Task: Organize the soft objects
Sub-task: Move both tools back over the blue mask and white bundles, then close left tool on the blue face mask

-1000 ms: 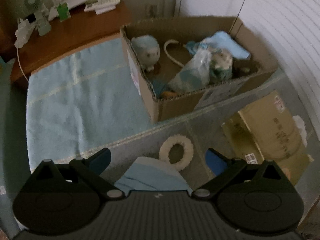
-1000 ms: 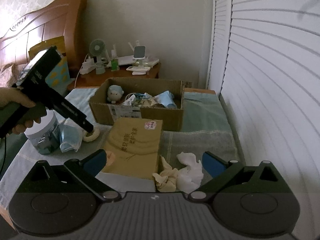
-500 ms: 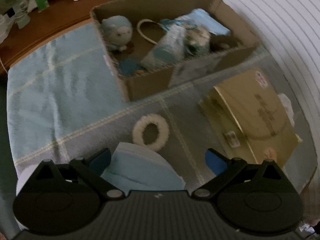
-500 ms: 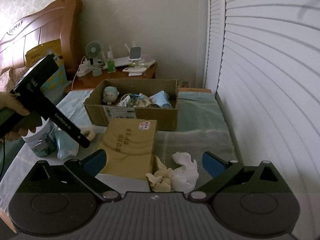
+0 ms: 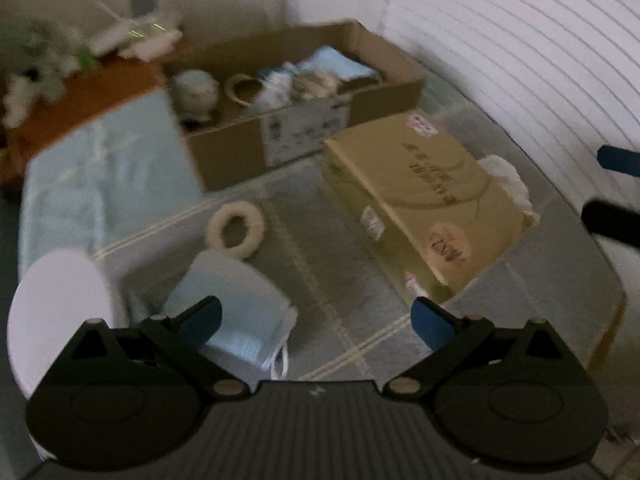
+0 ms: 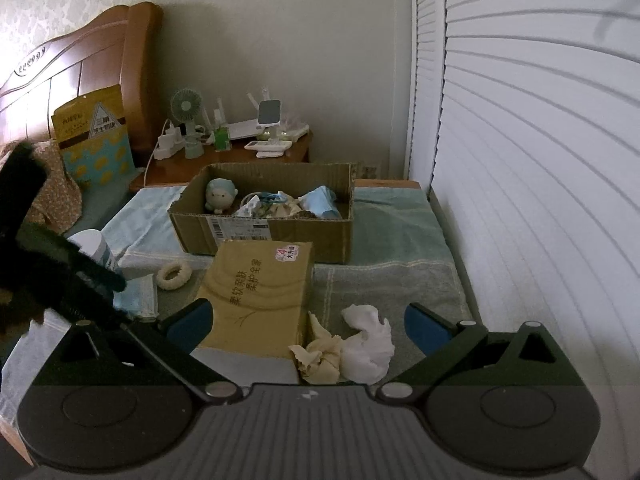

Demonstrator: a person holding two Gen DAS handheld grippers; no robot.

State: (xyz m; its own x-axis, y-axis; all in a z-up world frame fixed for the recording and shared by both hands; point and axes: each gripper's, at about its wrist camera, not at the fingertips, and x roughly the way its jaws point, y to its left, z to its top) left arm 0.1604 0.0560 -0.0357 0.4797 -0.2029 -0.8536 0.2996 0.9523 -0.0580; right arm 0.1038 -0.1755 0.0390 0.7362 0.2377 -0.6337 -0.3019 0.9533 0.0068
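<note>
Left hand-held gripper [image 5: 316,322] spread wide, empty, over blue face mask [image 5: 236,312]. Right hand-held gripper [image 6: 306,326] likewise agape, idle. Judgement: shift left, pinch mask mid-fold, avoid loops.

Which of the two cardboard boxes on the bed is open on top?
The far cardboard box is open and holds a plush toy and other soft things. The nearer tan box with printed writing is closed.

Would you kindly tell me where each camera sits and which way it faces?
Left wrist: on the left gripper, looking down at the blue mask and fluffy ring; jaws open.
Right wrist: on the right gripper, facing the nightstand, crumpled tissues below; jaws open.
Shared: cardboard box, tissue pack.
</note>
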